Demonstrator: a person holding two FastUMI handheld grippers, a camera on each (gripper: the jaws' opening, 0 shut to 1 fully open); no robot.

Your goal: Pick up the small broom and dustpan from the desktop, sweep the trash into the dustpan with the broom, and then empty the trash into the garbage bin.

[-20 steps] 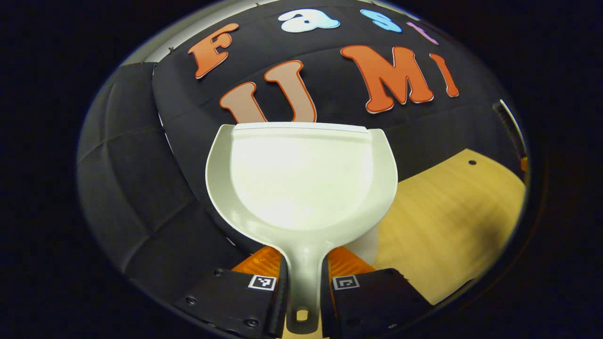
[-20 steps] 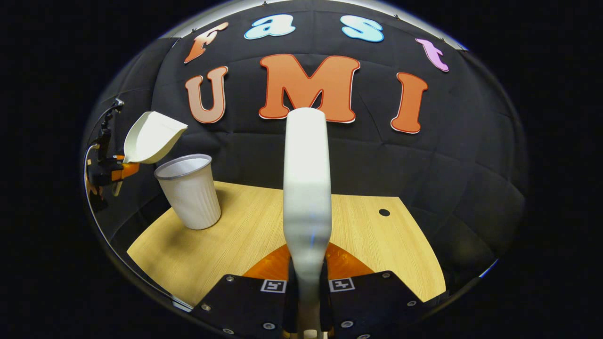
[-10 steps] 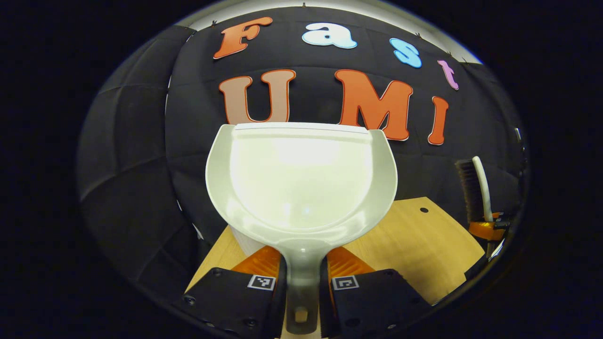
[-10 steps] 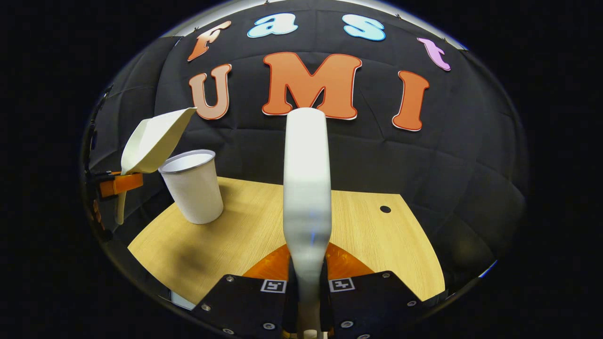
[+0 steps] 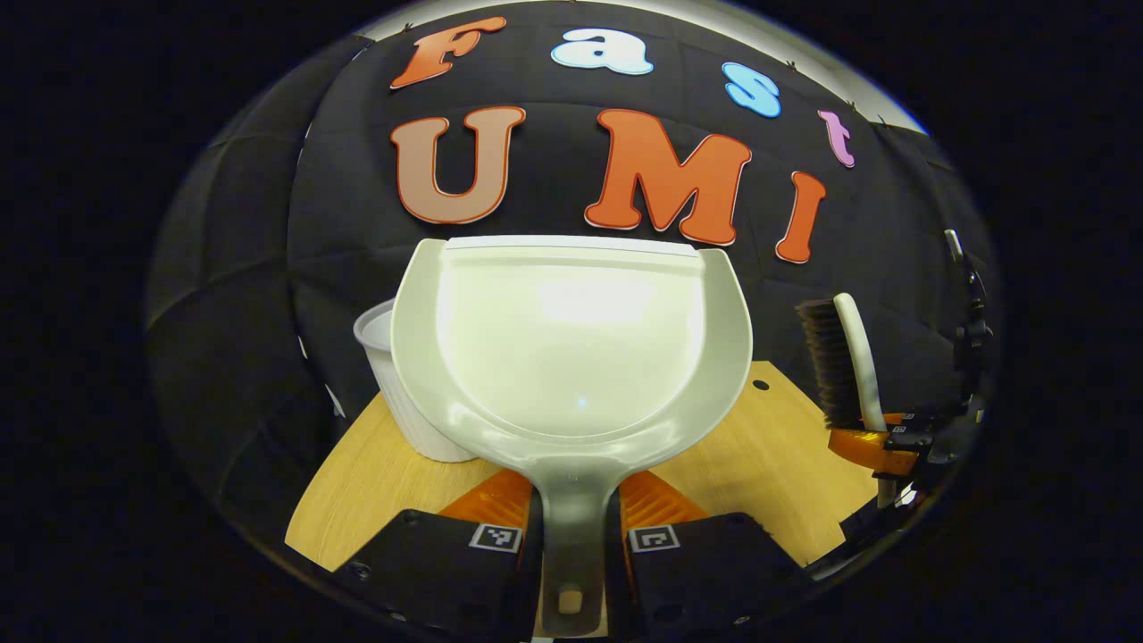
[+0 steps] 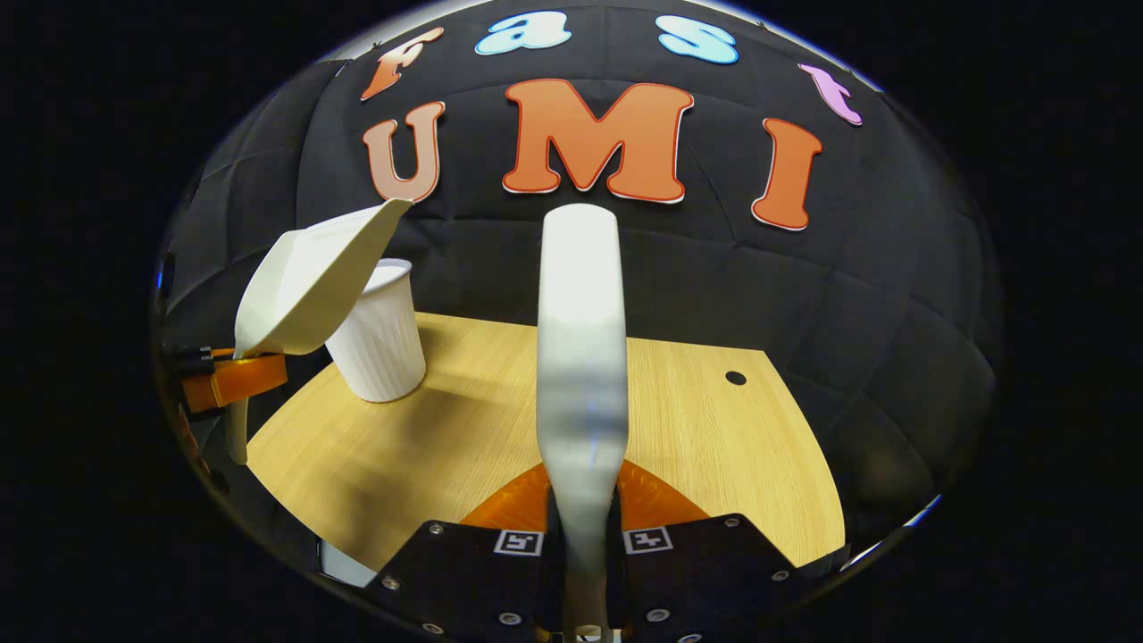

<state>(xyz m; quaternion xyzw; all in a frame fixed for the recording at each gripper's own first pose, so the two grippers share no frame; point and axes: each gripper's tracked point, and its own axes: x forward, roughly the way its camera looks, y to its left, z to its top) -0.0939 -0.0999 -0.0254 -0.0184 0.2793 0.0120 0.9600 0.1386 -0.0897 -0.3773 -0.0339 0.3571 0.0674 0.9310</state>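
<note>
Since a second ago we have drawn the dustpan (image 5: pixel 571 348) back from above the garbage bin (image 6: pixel 379 335) toward level; its pan looks bare, so we judge emptying done. We count one dustpan, one broom (image 6: pixel 580 357), one bin, each gripped at its handle by the left gripper (image 5: pixel 571 558) or right gripper (image 6: pixel 582 558).

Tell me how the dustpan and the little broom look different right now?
The dustpan is a wide, shallow scoop with nothing in it; the broom is a thin stick with dark bristles down one side. The dustpan is tipped up beside the white bin, while the broom stands upright. Both are whitish and held by the handle, each in a gripper, above the wooden table.
</note>
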